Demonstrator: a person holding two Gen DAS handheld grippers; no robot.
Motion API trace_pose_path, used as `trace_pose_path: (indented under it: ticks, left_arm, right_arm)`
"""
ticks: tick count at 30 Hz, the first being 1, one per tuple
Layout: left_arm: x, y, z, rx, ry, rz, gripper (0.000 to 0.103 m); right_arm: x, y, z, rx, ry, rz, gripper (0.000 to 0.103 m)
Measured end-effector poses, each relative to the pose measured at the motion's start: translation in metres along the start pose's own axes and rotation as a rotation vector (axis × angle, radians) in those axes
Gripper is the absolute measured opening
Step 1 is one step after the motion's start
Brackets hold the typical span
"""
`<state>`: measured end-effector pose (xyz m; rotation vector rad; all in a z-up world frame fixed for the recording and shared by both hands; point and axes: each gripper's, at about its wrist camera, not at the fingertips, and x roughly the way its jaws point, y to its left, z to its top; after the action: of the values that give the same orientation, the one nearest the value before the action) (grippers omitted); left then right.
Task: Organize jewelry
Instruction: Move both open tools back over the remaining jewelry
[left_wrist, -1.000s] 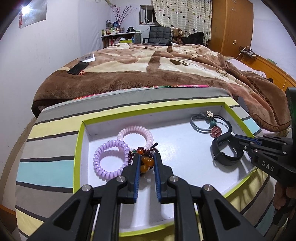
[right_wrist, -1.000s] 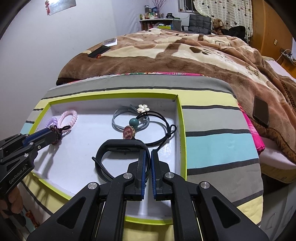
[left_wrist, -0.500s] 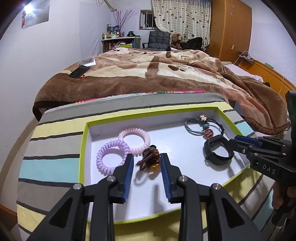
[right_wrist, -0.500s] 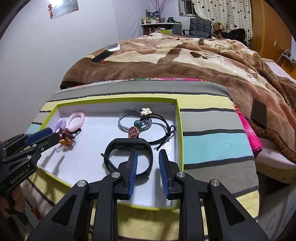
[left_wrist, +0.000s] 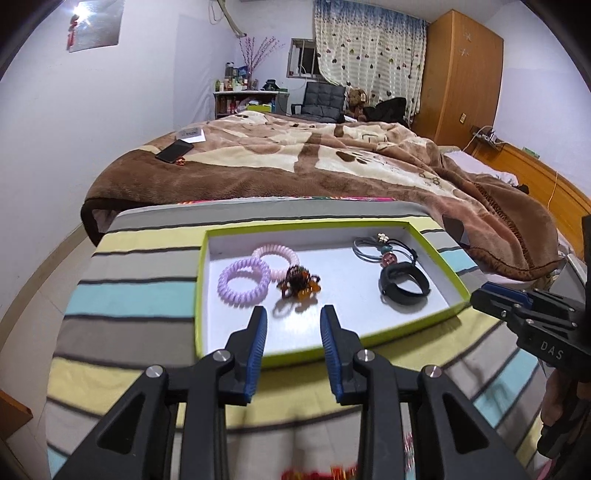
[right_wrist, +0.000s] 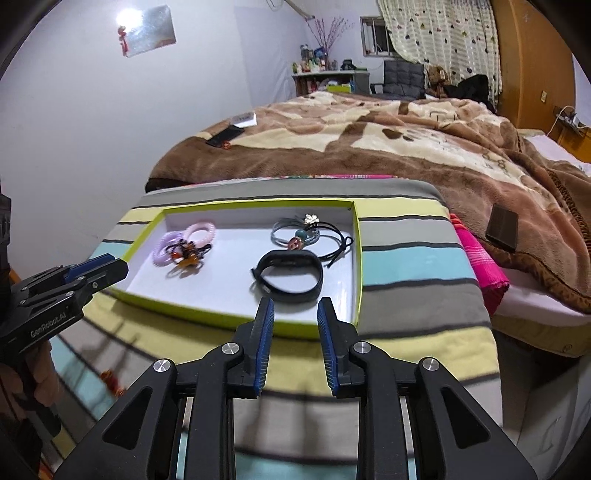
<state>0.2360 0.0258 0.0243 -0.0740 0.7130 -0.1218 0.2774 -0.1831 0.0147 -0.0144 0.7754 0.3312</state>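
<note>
A shallow tray with a green rim (left_wrist: 201, 280) (right_wrist: 356, 258) lies on a striped cushion. In it lie a purple coil hair tie (left_wrist: 243, 286) (right_wrist: 162, 251), a pink coil tie (left_wrist: 277, 254) (right_wrist: 201, 230), an amber bead bracelet (left_wrist: 299, 282) (right_wrist: 184, 253), a black wristband (left_wrist: 404, 286) (right_wrist: 290, 275) and grey and black hair ties with charms (left_wrist: 384, 249) (right_wrist: 310, 232). My left gripper (left_wrist: 291, 314) is open and empty, back over the tray's near rim. My right gripper (right_wrist: 293, 306) is open and empty, just short of the black wristband.
The striped cushion (left_wrist: 129, 295) (right_wrist: 406, 266) stands before a bed with a brown blanket (left_wrist: 332, 162). A phone (left_wrist: 174, 150) lies on the bed's far left, a dark wallet (right_wrist: 501, 228) on its right. A pink cloth (right_wrist: 480, 262) sticks out beside the cushion.
Both grippers opened and drew back from the tray. The left let go of the bead bracelet, the right let go of the black wristband; both now lie in the tray.
</note>
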Motion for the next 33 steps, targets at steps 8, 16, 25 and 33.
trace_pose_path:
  ticks: [8,16,25,33]
  left_arm:
    - [-0.045,-0.003,-0.030,-0.018,-0.046,-0.005,0.031]
    - [-0.071,-0.008,-0.062,-0.007,-0.050,-0.008,0.031]
    - [-0.093,-0.010,-0.089,-0.008,-0.057,-0.002,0.031]
    - [-0.098,-0.014,-0.101,0.007,-0.050,-0.010,0.034]
  right_arm:
    - [-0.038,0.014,-0.031,-0.022,-0.044,0.045,0.025]
    - [-0.066,0.022,-0.065,-0.017,-0.062,0.075,0.025]
    - [-0.083,0.022,-0.090,0.001,-0.054,0.098,0.025]
    - [-0.085,0.030,-0.099,-0.013,-0.042,0.122,0.025]
